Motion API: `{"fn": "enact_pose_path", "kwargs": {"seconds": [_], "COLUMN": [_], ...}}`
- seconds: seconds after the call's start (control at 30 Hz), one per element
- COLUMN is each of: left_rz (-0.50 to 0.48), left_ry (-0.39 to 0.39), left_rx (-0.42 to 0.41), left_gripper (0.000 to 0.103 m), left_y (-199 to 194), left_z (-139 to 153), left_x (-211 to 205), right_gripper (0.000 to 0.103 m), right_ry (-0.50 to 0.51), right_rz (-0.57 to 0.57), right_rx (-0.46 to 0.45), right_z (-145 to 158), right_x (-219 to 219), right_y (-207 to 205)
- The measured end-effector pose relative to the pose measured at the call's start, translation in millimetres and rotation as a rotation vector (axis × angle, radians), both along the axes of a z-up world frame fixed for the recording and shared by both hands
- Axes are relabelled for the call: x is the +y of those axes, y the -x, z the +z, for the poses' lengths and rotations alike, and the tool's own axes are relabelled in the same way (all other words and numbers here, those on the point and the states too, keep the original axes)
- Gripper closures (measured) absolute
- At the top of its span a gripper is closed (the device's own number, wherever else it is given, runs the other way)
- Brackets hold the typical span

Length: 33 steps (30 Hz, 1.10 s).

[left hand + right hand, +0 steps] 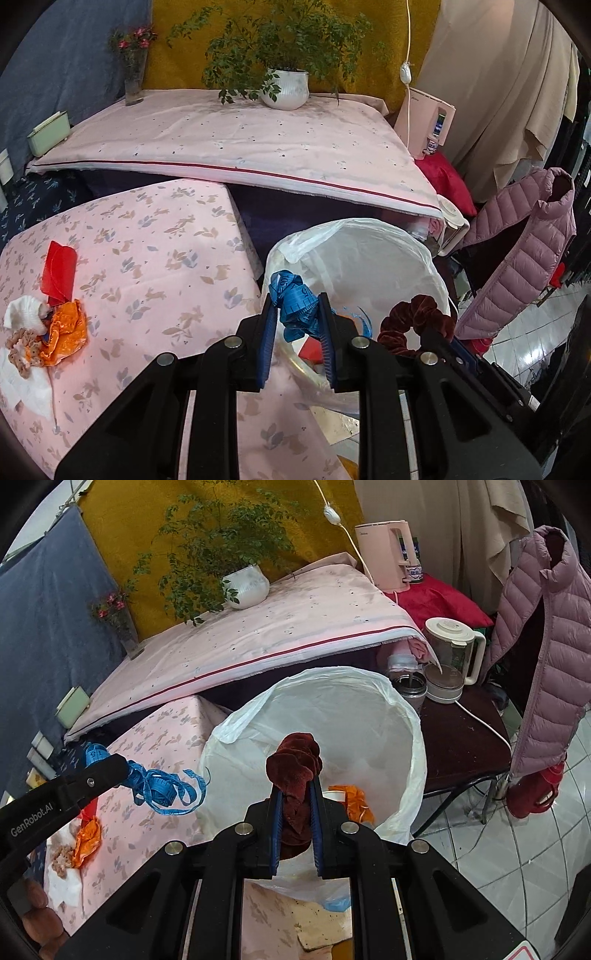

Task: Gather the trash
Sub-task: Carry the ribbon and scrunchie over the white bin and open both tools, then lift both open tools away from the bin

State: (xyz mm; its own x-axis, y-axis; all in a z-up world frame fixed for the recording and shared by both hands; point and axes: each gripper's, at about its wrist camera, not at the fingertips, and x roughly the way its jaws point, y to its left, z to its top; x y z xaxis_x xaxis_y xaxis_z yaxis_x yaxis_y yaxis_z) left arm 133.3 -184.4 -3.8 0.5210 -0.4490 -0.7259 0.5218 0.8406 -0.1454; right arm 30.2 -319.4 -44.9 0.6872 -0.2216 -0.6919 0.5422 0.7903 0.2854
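My left gripper [295, 306] is shut on a bunched blue measuring tape [295, 301] and holds it at the near left rim of the bin lined with a white plastic bag [369, 251]. My right gripper [295, 790] is shut on a dark red velvet scrunchie [295, 762] and holds it over the open bag [351, 709]. The scrunchie also shows in the left wrist view [413, 321], and the tape in the right wrist view [162, 786]. Orange wrapper [352, 799] lies inside the bag.
On the pink floral table [155, 258] lie a red packet [59, 273], an orange wrapper [66, 332], white tissue [22, 384] and a beige frilly scrap [24, 350]. Behind stand a potted plant [286, 88], a flower vase [133, 81], a blender [448, 657] and a pink jacket [550, 646].
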Motion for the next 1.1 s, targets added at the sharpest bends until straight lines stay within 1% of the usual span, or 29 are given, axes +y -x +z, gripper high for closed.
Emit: {"fn": "enact_pose_path", "kwargs": {"seconds": [0.1,0.13,0.17,0.2,0.23,0.27,0.33,0.6,0.87,1.1], "left_rz": [-0.012,-0.014,-0.008,-0.002,0.006,0.01,0.005,0.021,0.052,0.088], "left_ry": [0.006,0.014,0.018,0.022,0.021,0.018,0.005,-0.02,-0.015,-0.003], "left_rx": [0.009,0.012,0.011,0.008,-0.001,-0.012,-0.027,-0.032,-0.029,-0.026], "left_gripper": [0.08,0.08,0.073,0.059,0.055,0.053,0.052,0.051,0.051,0.051], "left_y": [-4,-5,-6,-7,-7,-6,-5,-6,-7,-7], "left_z": [-4,-6,-6,-7,-7,-7,-7,-10,-7,-4], "left_x": [-11,-14,-16,-18,-19,-21,-24,-19,0,24], "right_gripper": [0.09,0.088,0.085,0.083,0.083,0.082,0.078,0.073,0.071,0.071], "right_ry": [-0.003,0.0,0.004,0.009,0.008,0.006,0.006,0.011,0.024,0.039], "right_rz": [-0.01,-0.014,-0.018,-0.025,-0.029,-0.031,-0.036,-0.02,0.007,0.04], "right_rx": [0.002,0.002,0.002,0.002,-0.001,-0.002,-0.005,-0.009,-0.011,-0.01], "right_z": [-3,-4,-4,-5,-5,-5,-5,0,7,14], "right_x": [-8,-10,-11,-12,-13,-14,-16,-10,6,26], "right_y": [0,-1,-2,-2,-2,-2,-2,-5,-7,-11]}}
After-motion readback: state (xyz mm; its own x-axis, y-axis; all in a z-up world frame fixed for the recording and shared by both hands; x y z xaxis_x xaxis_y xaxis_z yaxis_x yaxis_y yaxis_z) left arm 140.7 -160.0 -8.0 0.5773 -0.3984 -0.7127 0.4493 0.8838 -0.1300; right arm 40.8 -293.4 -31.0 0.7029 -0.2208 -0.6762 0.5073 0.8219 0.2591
